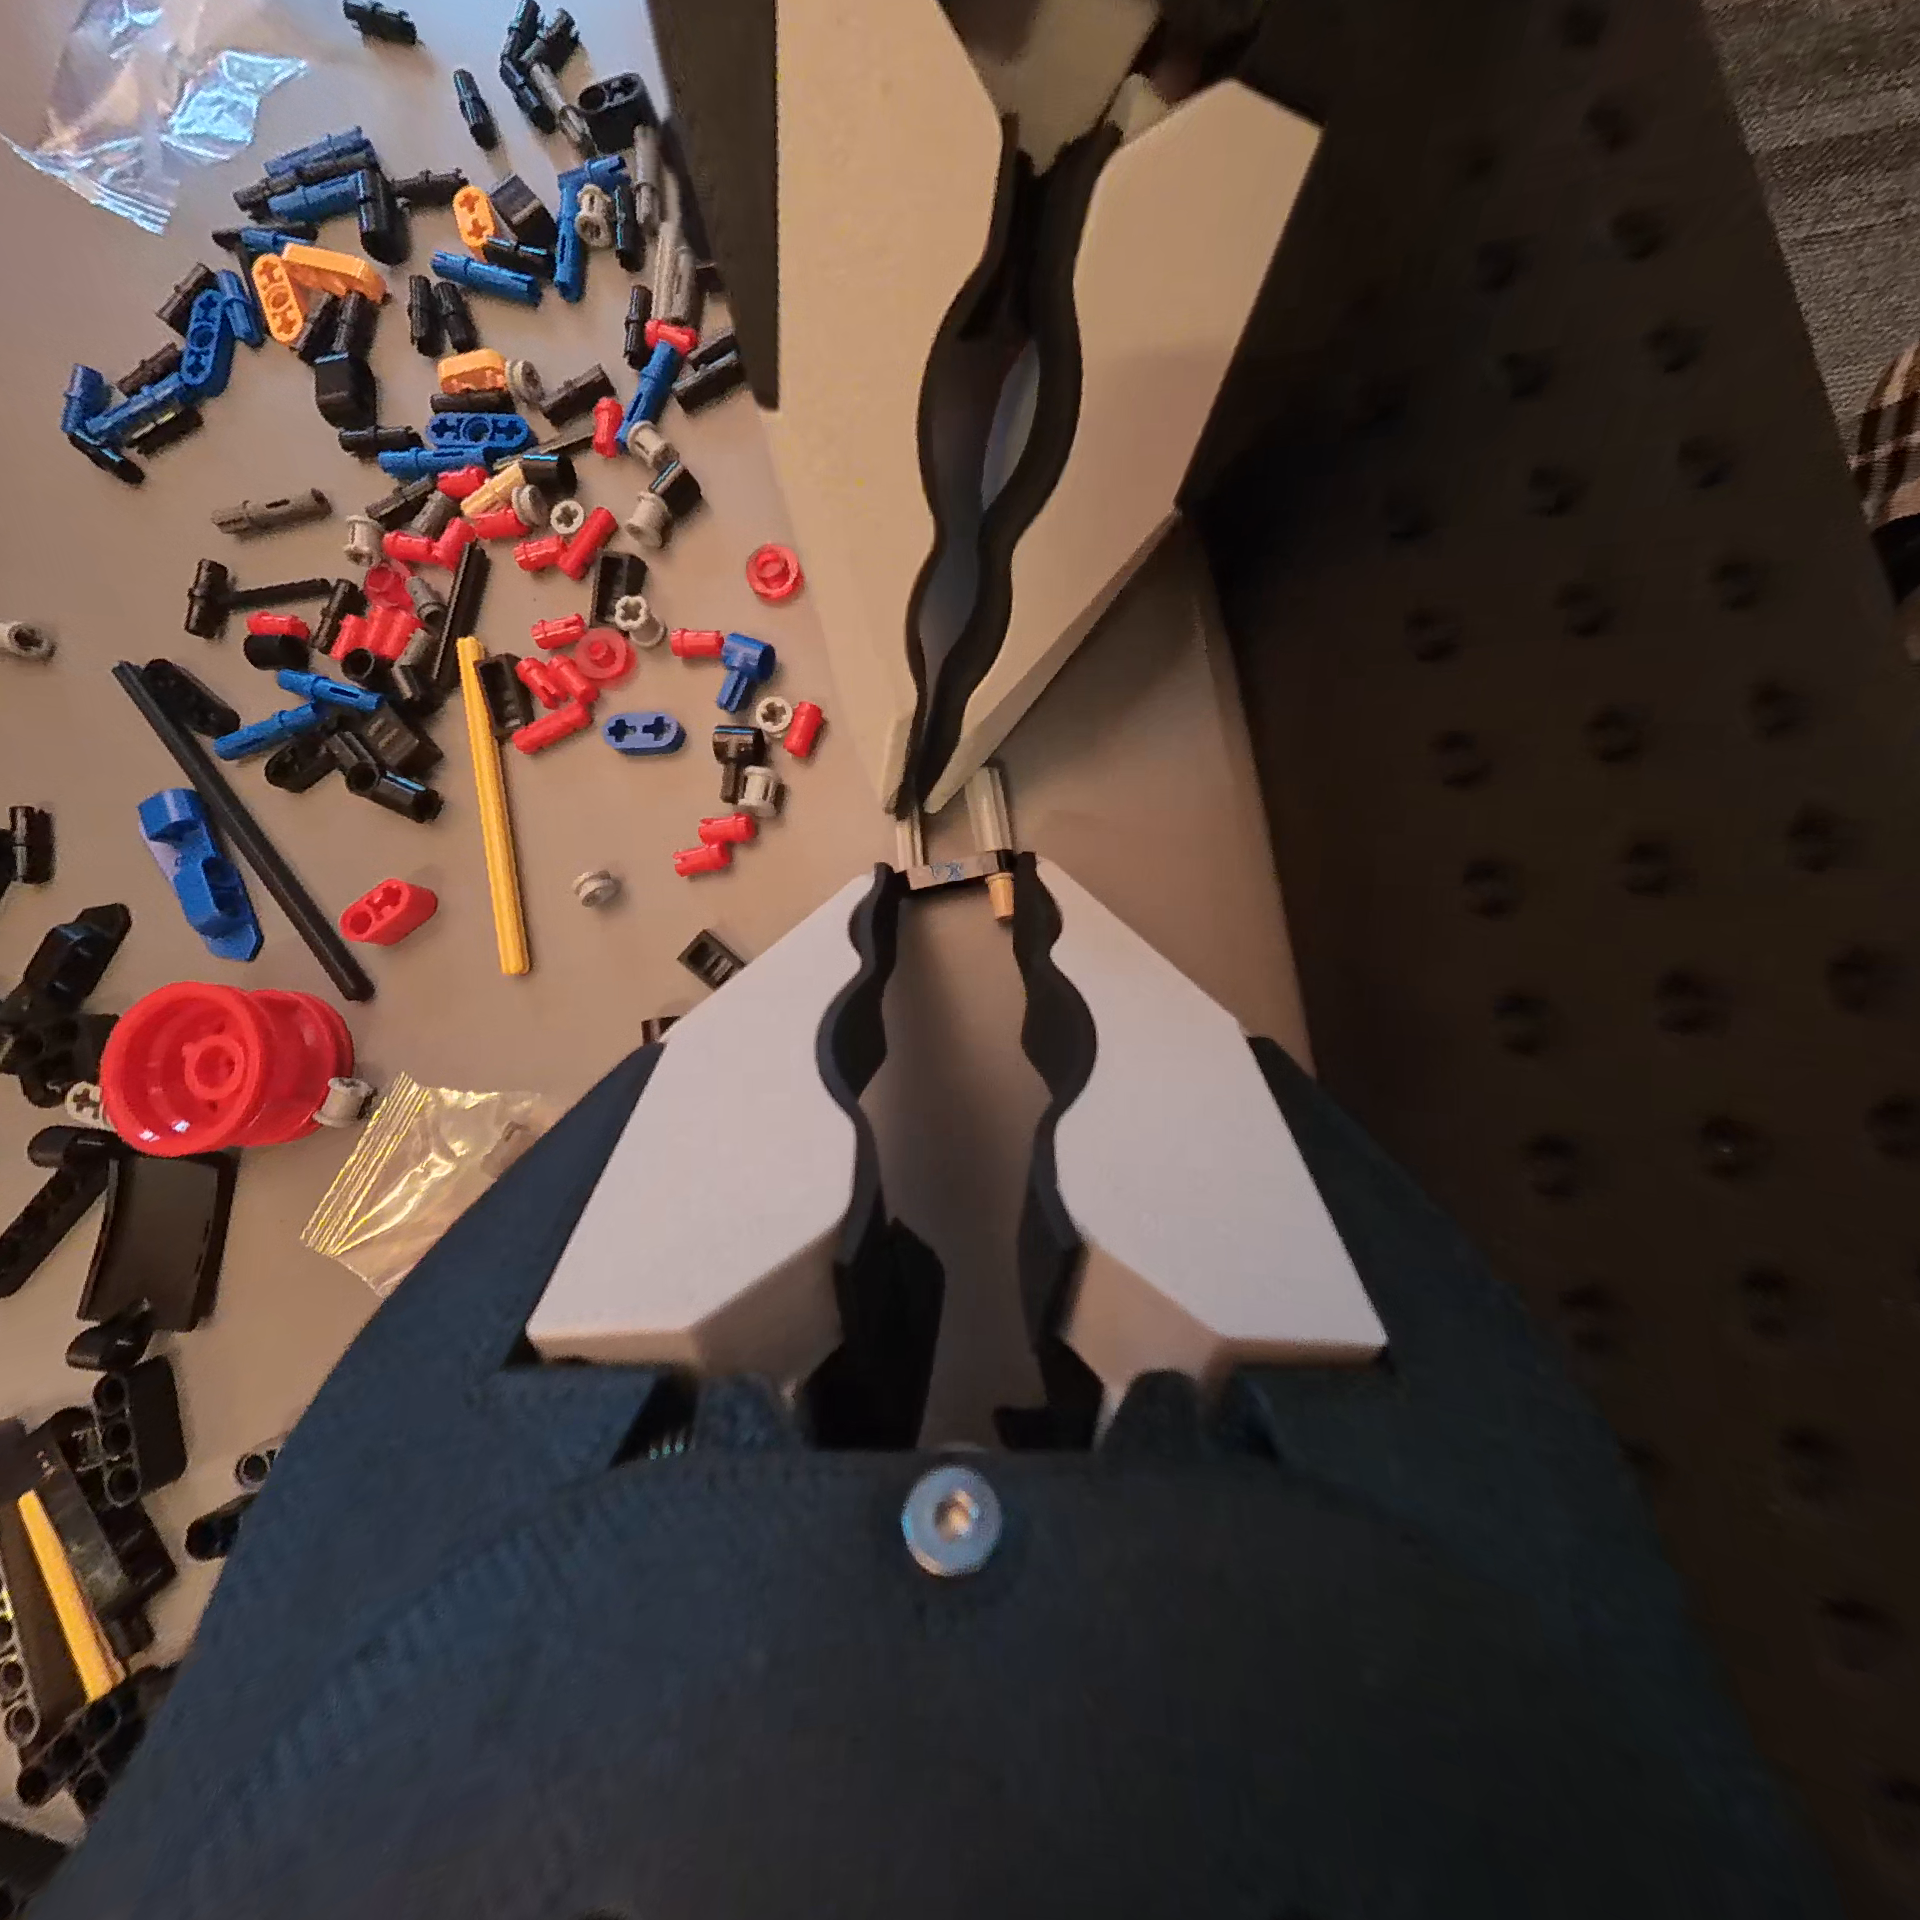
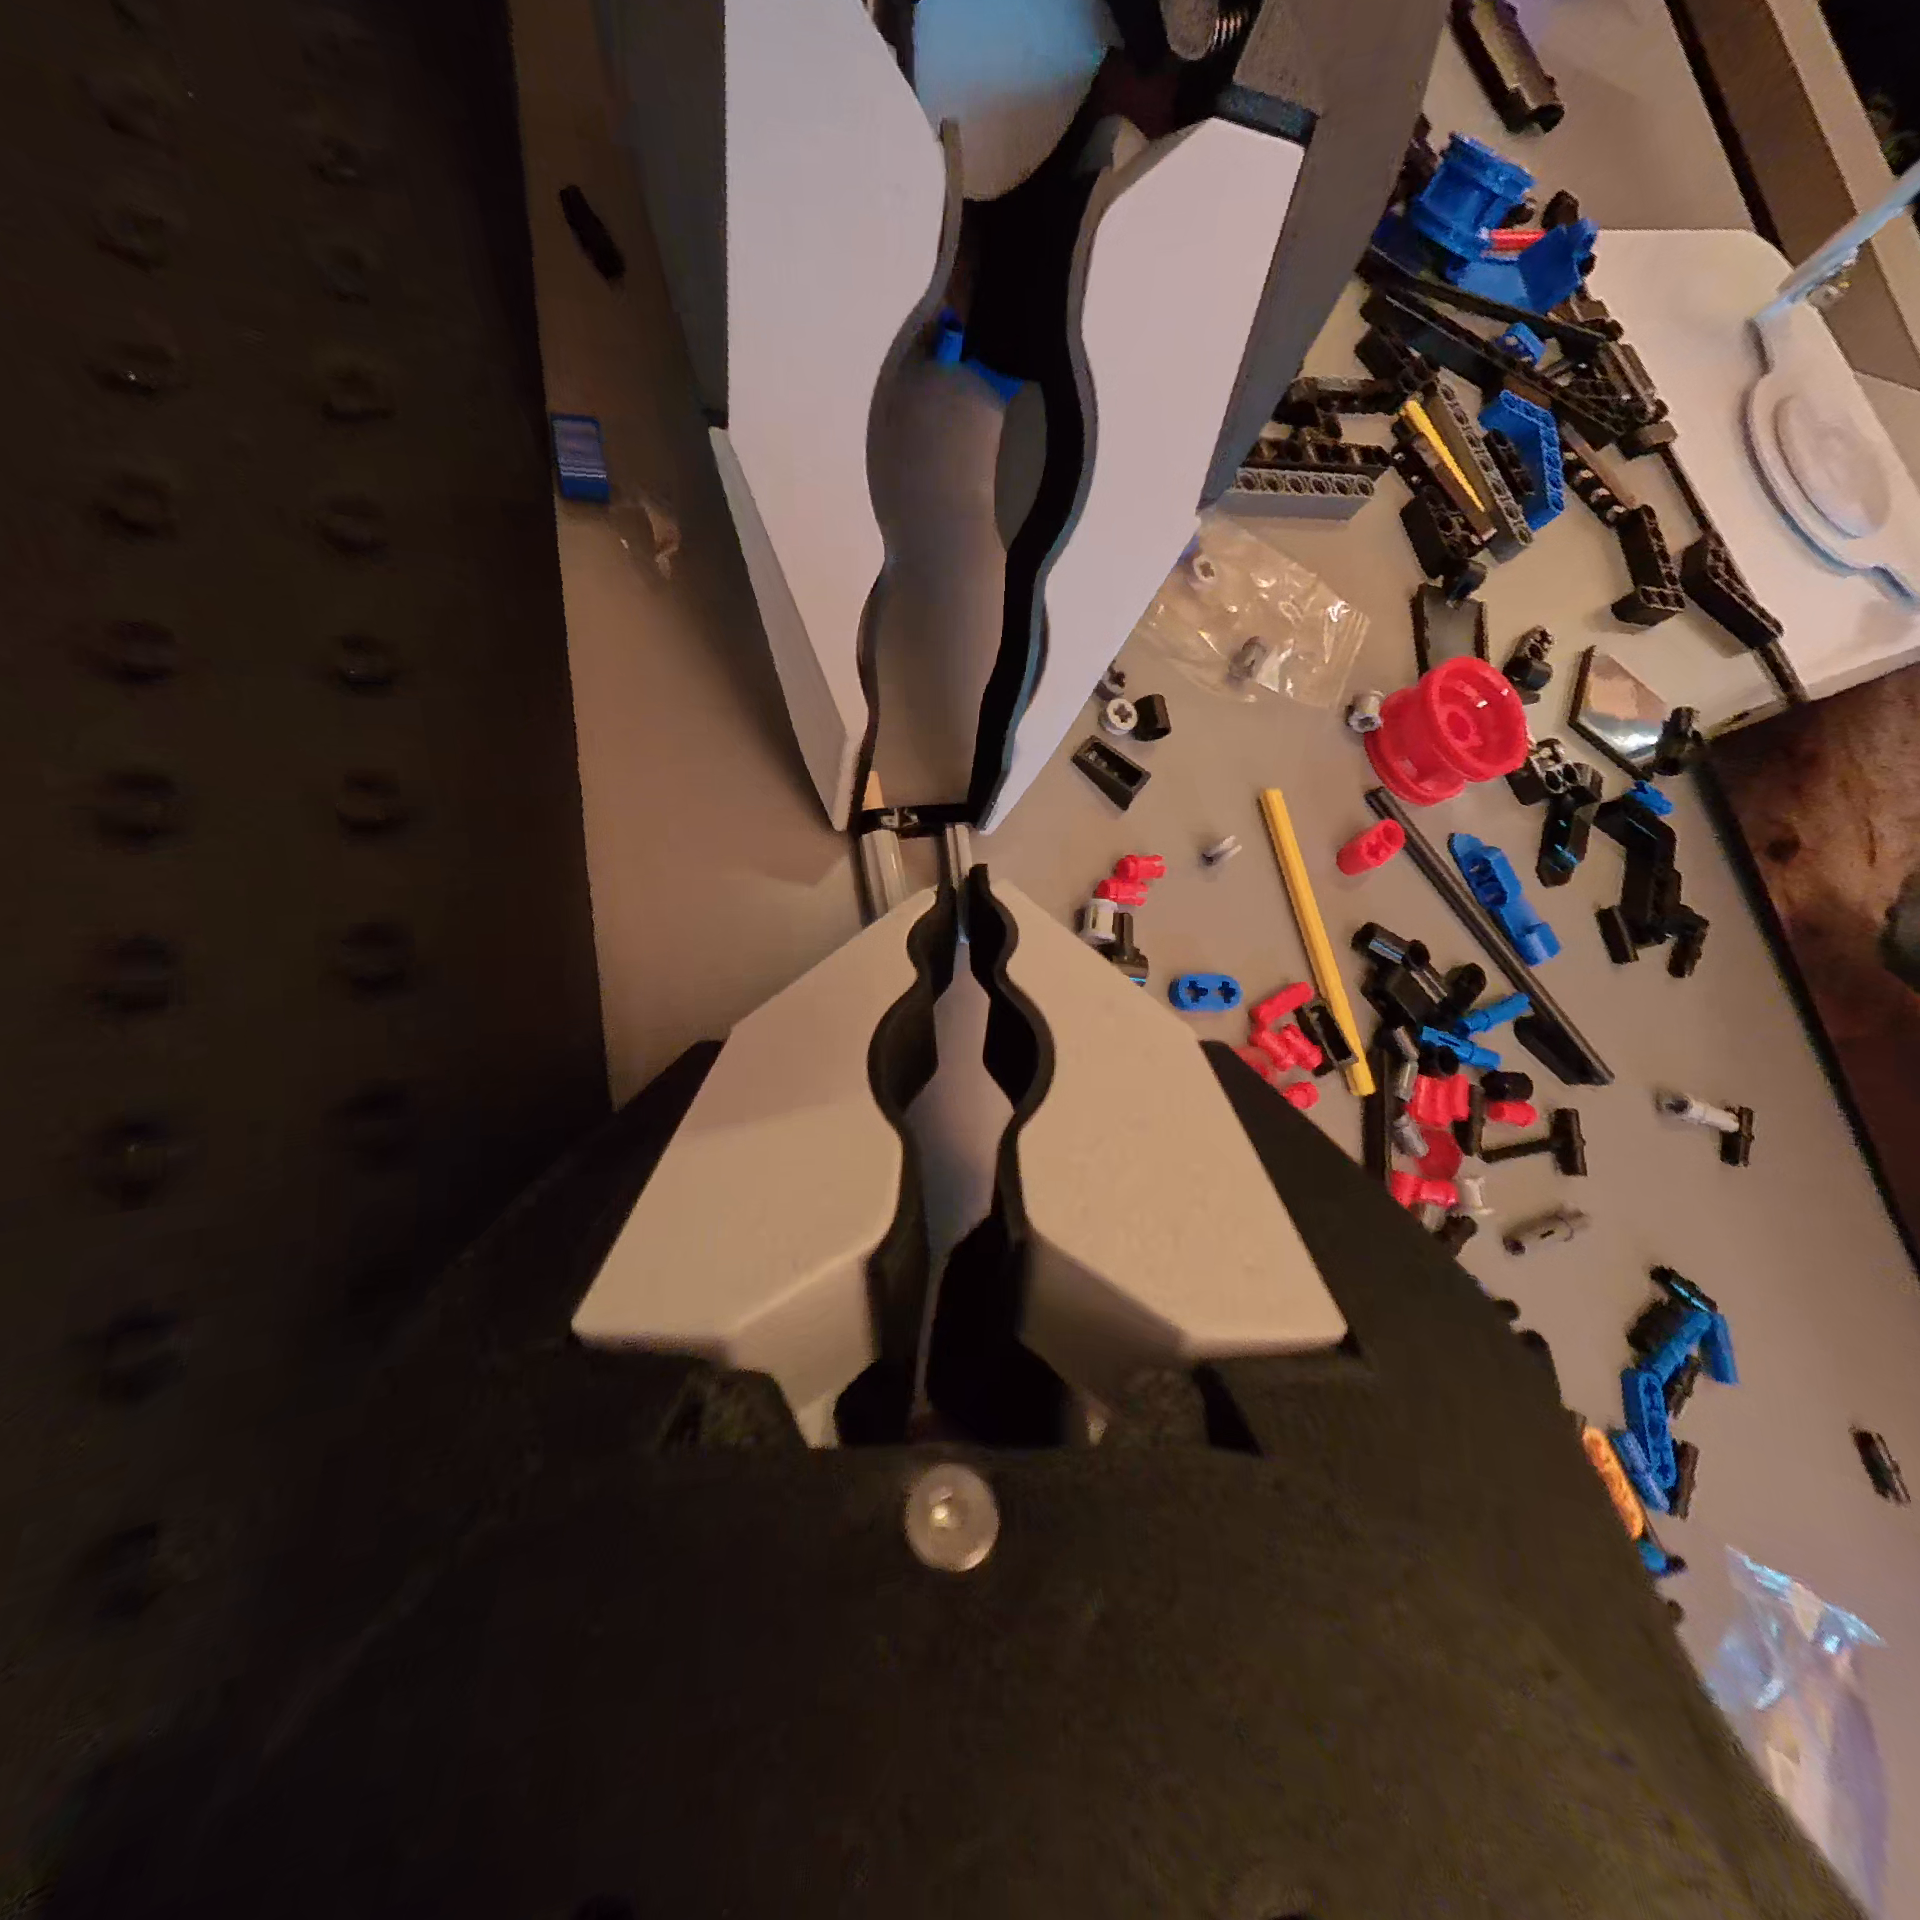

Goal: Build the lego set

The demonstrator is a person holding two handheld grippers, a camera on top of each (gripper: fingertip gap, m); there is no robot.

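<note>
Left tool (image 1: 956, 883) clamping black connector (image 1: 951, 871) crosswise | right tool (image 2: 961, 894), straight opposite, pinching grey axle (image 2: 954, 852) | axle lying along your push line.

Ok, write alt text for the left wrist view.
The left claw grips a small black piece with two grey pins, while the right claw, reaching in opposite, pinches one grey pin. Loose red, blue and black Lego parts litter the table to the left.
</note>
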